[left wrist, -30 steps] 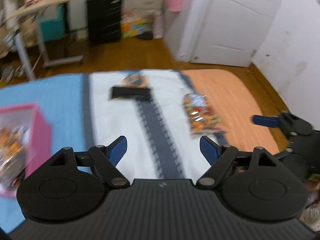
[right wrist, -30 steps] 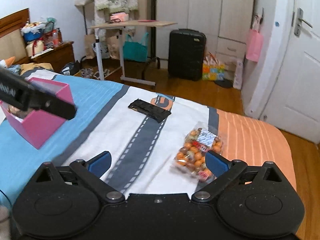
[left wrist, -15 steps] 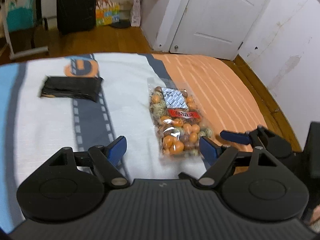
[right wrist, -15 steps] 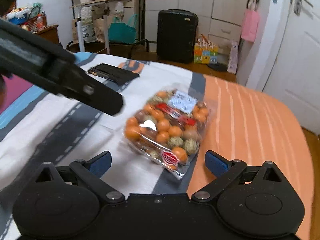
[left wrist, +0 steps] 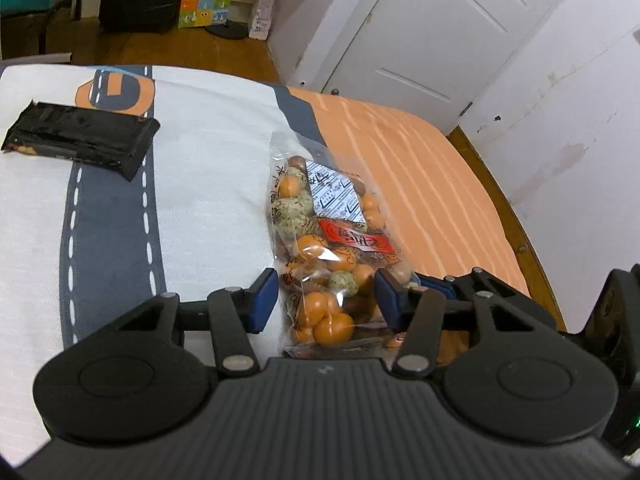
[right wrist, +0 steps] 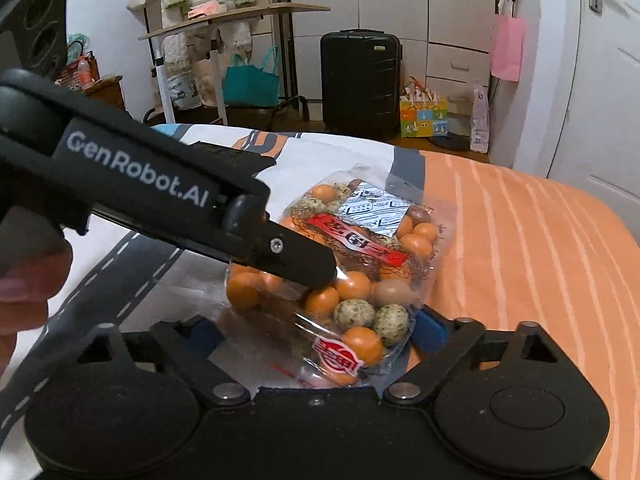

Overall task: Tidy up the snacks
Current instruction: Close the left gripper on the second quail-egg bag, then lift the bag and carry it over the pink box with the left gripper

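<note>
Bed [left wrist: 192,184] — the largest item, covered by a spread printed with white ground, a grey road stripe with dashed white lines, and an orange striped section on the right.

White door [left wrist: 424,32] — far right, shut, beside a scuffed white wall.

Black suitcase [right wrist: 360,80] — upright on the wooden floor beyond the bed's far edge, in front of white cupboards; a small colourful gift bag [right wrist: 423,117] stands just to its right.

Side table [right wrist: 236,16] — far left, on a metal stand, with a teal bag [right wrist: 250,80] under it.

Left gripper [left wrist: 326,300] — black body, blue pads, jaws spread; the near end of the snack bag lies between them, and whether the pads touch the plastic cannot be told. In the right wrist view its arm crosses over the bag from the left.

Right gripper [right wrist: 316,330] — jaws spread, one on each side of the bag's near end; contact cannot be told.

Snack bag [left wrist: 328,240] — clear plastic, filled with orange, brown and speckled balls, a red label and a white sachet; it lies on the bed where the white ground meets the orange section.

Black snack packet [left wrist: 80,138] — flat on the bed, far left, well apart from the bag, partly over the road stripe.
</note>
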